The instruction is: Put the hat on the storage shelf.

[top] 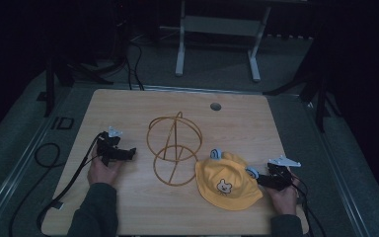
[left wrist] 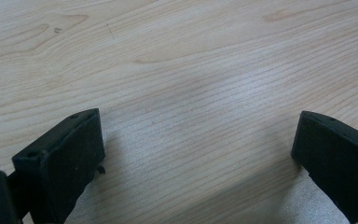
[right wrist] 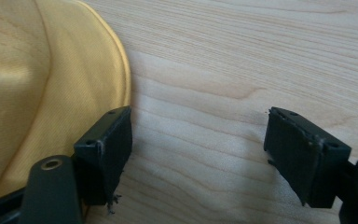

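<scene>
A yellow bucket hat with a small bear face and two blue ears lies on the wooden table, right of centre. A golden wire stand made of crossed hoops sits in the middle. My right gripper is open at the hat's right edge; in the right gripper view its jaws stand wide apart over bare wood with the hat's brim beside the left jaw. My left gripper is open left of the wire stand, with bare wood between its jaws.
A round cable hole lies near the table's far edge. Black cables trail off the table's left side. A white frame stand is on the floor beyond the table. The table's front edge runs close under both forearms.
</scene>
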{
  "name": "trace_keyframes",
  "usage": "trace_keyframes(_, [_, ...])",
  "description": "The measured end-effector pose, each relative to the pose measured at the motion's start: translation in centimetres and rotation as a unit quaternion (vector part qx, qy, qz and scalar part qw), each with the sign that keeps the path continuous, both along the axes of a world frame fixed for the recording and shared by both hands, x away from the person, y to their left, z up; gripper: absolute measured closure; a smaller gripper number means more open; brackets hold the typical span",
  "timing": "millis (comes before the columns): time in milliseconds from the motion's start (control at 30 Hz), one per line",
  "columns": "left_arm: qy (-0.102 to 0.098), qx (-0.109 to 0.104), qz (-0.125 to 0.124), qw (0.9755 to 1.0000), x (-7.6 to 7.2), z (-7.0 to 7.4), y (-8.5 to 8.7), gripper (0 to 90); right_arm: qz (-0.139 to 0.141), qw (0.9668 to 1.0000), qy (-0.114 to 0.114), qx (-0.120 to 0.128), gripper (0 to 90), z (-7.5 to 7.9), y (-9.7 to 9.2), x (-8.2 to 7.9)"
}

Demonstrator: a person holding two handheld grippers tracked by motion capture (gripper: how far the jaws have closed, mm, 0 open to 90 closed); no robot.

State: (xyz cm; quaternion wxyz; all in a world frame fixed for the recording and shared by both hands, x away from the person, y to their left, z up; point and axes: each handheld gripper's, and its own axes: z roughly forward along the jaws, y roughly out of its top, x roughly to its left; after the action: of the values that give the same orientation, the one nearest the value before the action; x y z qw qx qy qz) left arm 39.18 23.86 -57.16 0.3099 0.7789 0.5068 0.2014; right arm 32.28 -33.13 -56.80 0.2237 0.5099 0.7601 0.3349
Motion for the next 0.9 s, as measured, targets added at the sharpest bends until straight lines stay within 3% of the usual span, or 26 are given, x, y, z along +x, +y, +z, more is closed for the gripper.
trace_keyframes(400, [0.001, 0.001, -0.001, 1.0, 0.0, 0.0, 0.0, 2.2, 0.021, 0.9998, 0.005, -0.002, 19.0, 0.0, -0.2, 0.2])
trace_keyframes(467, [0.0, 0.0, -0.001, 1.0, 0.0, 0.0, 0.0, 2.2, 0.021, 0.9997, 0.008, -0.002, 23.0, 0.1, -0.3, 0.2])
trace_keyframes(533, [0.0, 0.0, -0.001, 1.0, 0.0, 0.0, 0.0, 2.2, 0.02, 0.9997, 0.016, -0.002, 33.6, 0.5, -0.9, 0.4])
trace_keyframes(600, [0.0, 0.0, -0.001, 1.0, 0.0, 0.0, 0.0, 2.2, 0.022, 0.9995, 0.022, 0.002, 36.3, 0.6, -1.2, 0.5])
trace_keyframes(633, [0.0, 0.0, -0.001, 1.0, 0.0, 0.0, 0.0, 2.2, 0.03, 0.9989, 0.036, 0.008, 42.1, 1.0, -1.6, 0.7])
trace_keyframes(767, [0.0, 0.0, -0.001, 1.0, 0.0, 0.0, 0.0, 2.2, 0.047, 0.9977, 0.048, 0.002, 42.8, 1.7, -1.8, 0.9])
trace_keyframes(800, [0.0, 0.0, -0.001, 1.0, 0.0, 0.0, 0.0, 2.2, 0.066, 0.9963, 0.054, -0.007, 42.8, 2.3, -1.7, 1.0])
trace_keyframes(900, [0.0, 0.0, -0.001, 1.0, 0.0, 0.0, 0.0, 2.2, 0.086, 0.9941, 0.058, -0.031, 42.8, 3.4, -1.5, 1.1])
